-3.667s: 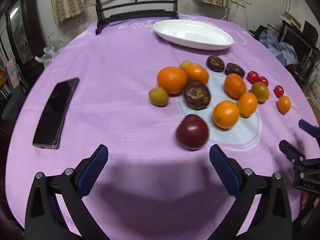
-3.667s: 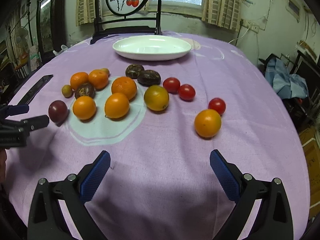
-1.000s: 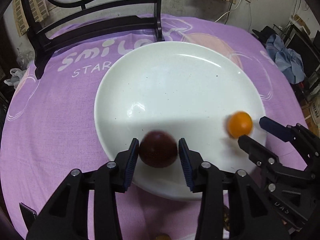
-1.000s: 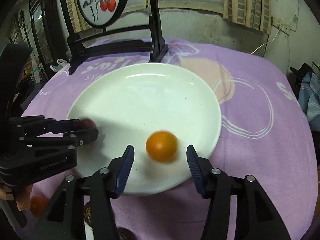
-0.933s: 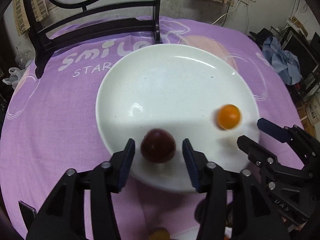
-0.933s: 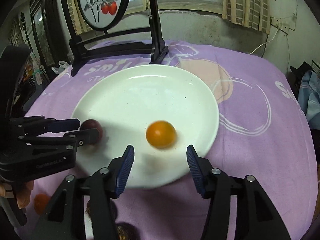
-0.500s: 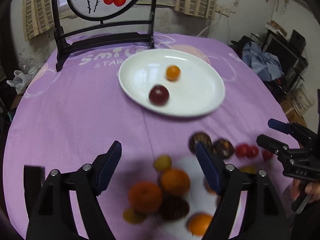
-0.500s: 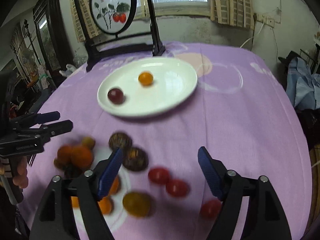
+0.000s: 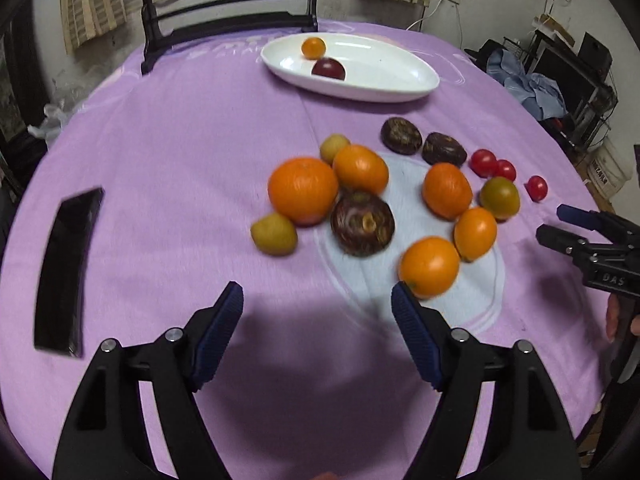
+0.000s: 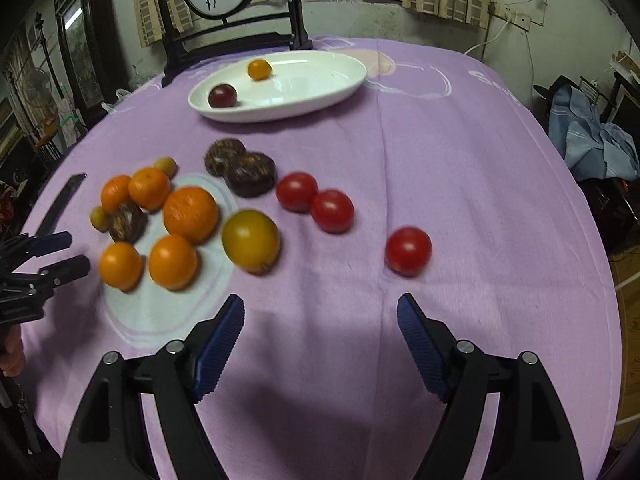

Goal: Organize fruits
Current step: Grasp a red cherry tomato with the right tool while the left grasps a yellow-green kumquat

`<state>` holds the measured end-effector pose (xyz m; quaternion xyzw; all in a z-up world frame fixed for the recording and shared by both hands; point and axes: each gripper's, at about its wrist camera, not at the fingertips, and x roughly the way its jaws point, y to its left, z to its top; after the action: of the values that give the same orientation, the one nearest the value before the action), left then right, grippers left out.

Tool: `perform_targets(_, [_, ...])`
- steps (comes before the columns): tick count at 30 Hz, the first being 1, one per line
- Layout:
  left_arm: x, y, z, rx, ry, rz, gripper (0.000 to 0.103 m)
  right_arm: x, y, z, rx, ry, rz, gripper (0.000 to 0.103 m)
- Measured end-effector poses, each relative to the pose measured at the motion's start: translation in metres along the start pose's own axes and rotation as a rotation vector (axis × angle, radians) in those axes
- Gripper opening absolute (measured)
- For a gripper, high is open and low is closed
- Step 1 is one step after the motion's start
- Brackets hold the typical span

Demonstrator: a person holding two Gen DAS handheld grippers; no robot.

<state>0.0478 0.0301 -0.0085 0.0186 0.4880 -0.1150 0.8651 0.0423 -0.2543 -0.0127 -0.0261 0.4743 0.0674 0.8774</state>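
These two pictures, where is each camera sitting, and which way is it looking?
Left wrist view: rides the left gripper, looking down along its open fingers at the fruit; the right gripper shows at its right edge.
Right wrist view: rides the right gripper, aimed likewise; the left gripper shows at its left edge.
Both share the white plate holding a dark plum and a small orange fruit.

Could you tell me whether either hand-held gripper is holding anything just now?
Nothing is held: the left hand-held gripper and right hand-held gripper are both open and empty.
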Motion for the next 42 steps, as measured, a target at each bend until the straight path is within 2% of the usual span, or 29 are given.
perform_targets(6, [0.005, -0.01, -0.014, 0.042, 0.005, -0.002, 0.074, 0.009, -0.013, -0.015, 0.036, 0.031, -0.019, 0.08])
perform_targets(11, [0.006, -0.008, -0.015, 0.036, 0.009, 0.007, 0.074, 0.014, -0.029, -0.007, 0.074, 0.009, -0.052, 0.079])
perform_targets(12, [0.005, -0.007, -0.015, 0.032, 0.009, 0.013, 0.074, 0.016, -0.034, -0.002, 0.083, 0.004, -0.065, 0.076])
perform_targets(13, [0.005, -0.004, -0.015, 0.027, 0.008, 0.02, 0.074, 0.02, -0.037, 0.004, 0.091, 0.002, -0.072, 0.069])
perform_targets(18, [0.008, 0.009, -0.013, -0.005, 0.016, 0.032, 0.075, 0.034, -0.042, 0.026, 0.098, 0.005, -0.079, 0.054])
perform_targets(21, [0.01, 0.015, -0.012, -0.014, 0.019, 0.043, 0.075, 0.038, -0.043, 0.031, 0.105, -0.008, -0.093, 0.03])
perform_targets(27, [0.015, 0.022, -0.002, -0.014, 0.022, 0.056, 0.075, 0.024, -0.044, 0.021, 0.139, -0.037, -0.019, 0.03])
perform_targets(32, [0.027, 0.023, 0.011, 0.008, 0.026, 0.073, 0.074, 0.012, -0.031, 0.008, 0.098, -0.032, 0.036, 0.03])
perform_targets(36, [0.033, 0.022, 0.022, 0.037, 0.006, 0.065, 0.062, 0.0, -0.026, 0.004, 0.083, -0.053, 0.053, 0.03])
perform_targets(40, [0.039, 0.023, 0.032, 0.055, -0.006, 0.072, 0.061, -0.011, -0.02, 0.005, 0.073, -0.08, 0.068, 0.03])
perform_targets(42, [0.04, 0.022, 0.034, 0.054, -0.01, 0.086, 0.051, -0.017, -0.018, 0.005, 0.071, -0.093, 0.07, 0.03])
